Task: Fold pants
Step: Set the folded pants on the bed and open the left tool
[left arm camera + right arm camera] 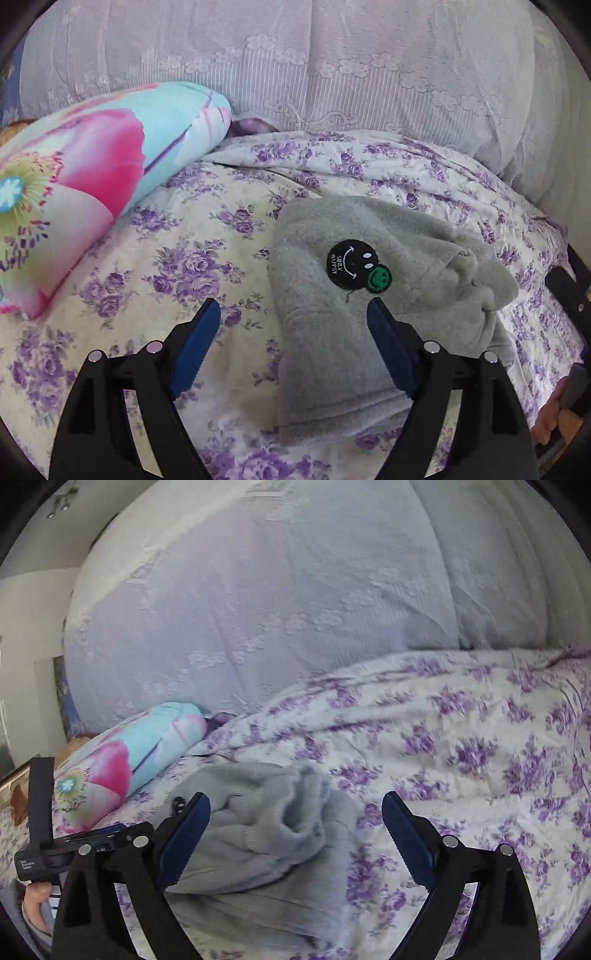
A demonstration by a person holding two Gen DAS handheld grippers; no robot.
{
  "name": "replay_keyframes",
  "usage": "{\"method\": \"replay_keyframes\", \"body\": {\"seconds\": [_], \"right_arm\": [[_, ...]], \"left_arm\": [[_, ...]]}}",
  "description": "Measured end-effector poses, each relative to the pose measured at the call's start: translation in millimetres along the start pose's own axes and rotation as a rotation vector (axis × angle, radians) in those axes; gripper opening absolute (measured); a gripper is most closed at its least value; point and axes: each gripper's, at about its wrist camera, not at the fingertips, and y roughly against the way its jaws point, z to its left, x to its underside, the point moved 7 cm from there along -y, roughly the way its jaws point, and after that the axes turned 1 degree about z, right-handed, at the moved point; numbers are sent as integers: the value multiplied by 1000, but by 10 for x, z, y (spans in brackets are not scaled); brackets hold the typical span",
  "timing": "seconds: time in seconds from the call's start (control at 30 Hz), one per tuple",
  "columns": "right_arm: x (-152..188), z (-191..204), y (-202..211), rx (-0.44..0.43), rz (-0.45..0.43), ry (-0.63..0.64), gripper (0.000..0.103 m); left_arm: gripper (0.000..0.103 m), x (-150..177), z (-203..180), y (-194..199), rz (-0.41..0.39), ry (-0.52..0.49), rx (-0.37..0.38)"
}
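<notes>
Folded pants (354, 295) on bed (184, 236). Left gripper (293, 314) and right gripper (295, 808): jaws apart, empty. Withdraw straight back, judged best, without snagging the loose right-hand folds.

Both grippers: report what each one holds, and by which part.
Nothing is held. The left gripper and right gripper stand open above the folded grey pants, which lie free on the floral bedspread.
</notes>
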Motion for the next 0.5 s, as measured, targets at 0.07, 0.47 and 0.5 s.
{"method": "replay_keyframes", "body": {"seconds": [0.07, 0.47, 0.5], "right_arm": [[103, 114, -193, 155, 82, 121, 93], [506, -289, 136, 136, 250, -175, 99], [467, -219, 316, 130, 218, -185, 99]], "left_arm": [[82, 95, -65, -87, 53, -71, -70], [91, 437, -28, 469, 54, -71, -91], [91, 491, -77, 623, 37, -107, -104]]}}
